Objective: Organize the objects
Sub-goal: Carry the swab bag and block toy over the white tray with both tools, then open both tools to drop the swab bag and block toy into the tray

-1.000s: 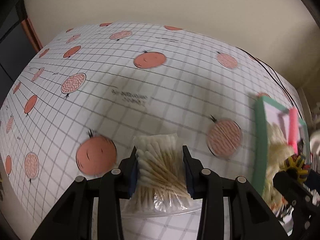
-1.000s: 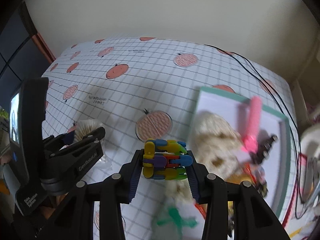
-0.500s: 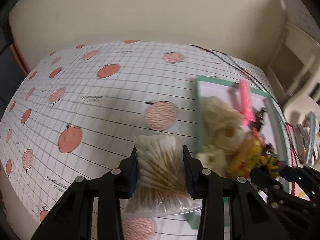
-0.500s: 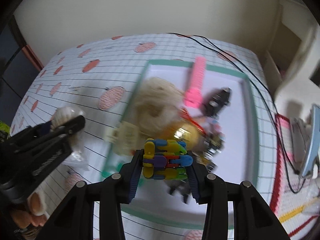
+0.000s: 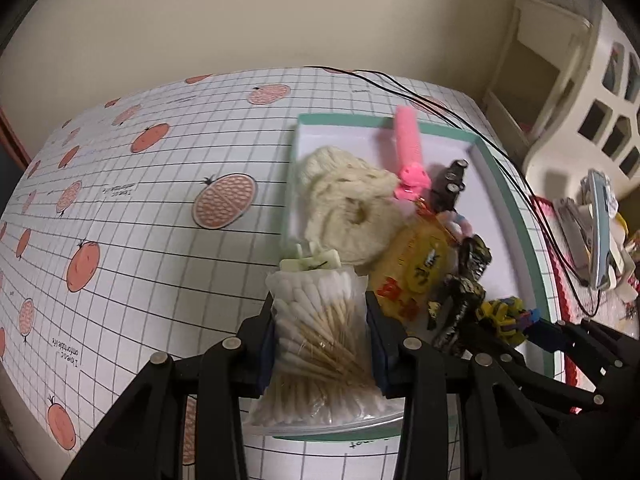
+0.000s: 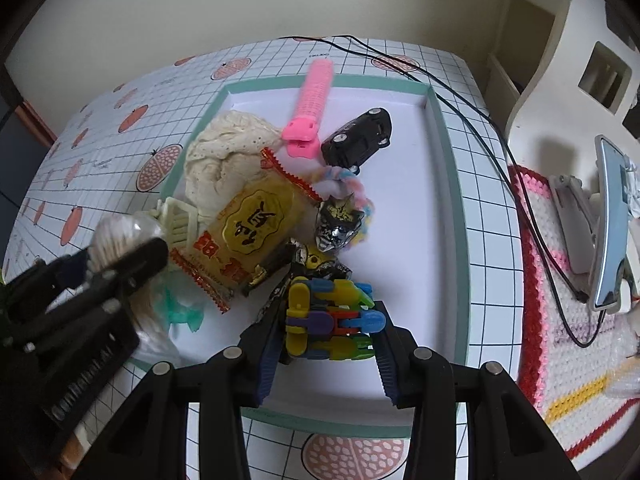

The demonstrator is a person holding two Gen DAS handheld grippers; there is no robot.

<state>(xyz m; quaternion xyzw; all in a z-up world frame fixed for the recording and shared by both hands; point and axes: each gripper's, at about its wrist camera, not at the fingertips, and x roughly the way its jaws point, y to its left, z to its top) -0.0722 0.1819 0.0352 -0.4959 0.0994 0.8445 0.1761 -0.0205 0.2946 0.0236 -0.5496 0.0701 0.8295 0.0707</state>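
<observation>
My left gripper [image 5: 320, 320] is shut on a clear bag of cotton swabs [image 5: 320, 344], held over the near left corner of the green-rimmed white tray [image 5: 344, 119]. My right gripper [image 6: 328, 336] is shut on a multicoloured plastic toy [image 6: 332, 320] above the near middle of the tray [image 6: 456, 184]. In the tray lie a cream knitted cloth [image 6: 228, 148], a pink comb [image 6: 312, 100], a black toy car [image 6: 360, 136], a yellow snack packet [image 6: 256, 232] and a robot figure [image 6: 340, 224]. The left gripper's fingers [image 6: 132, 260] show at the tray's left edge.
A black cable [image 6: 480, 128] runs along the tray's right side. A crocheted mat [image 6: 560, 340] with a phone-like device [image 6: 608, 220] lies to the right, and a white shelf unit [image 5: 560, 80] stands behind it. The grid tablecloth [image 5: 160, 220] spreads to the left.
Both grippers swung right from the open tablecloth to above the tray, each still holding its load. The swabs bag now overlaps the tray's near left corner.
</observation>
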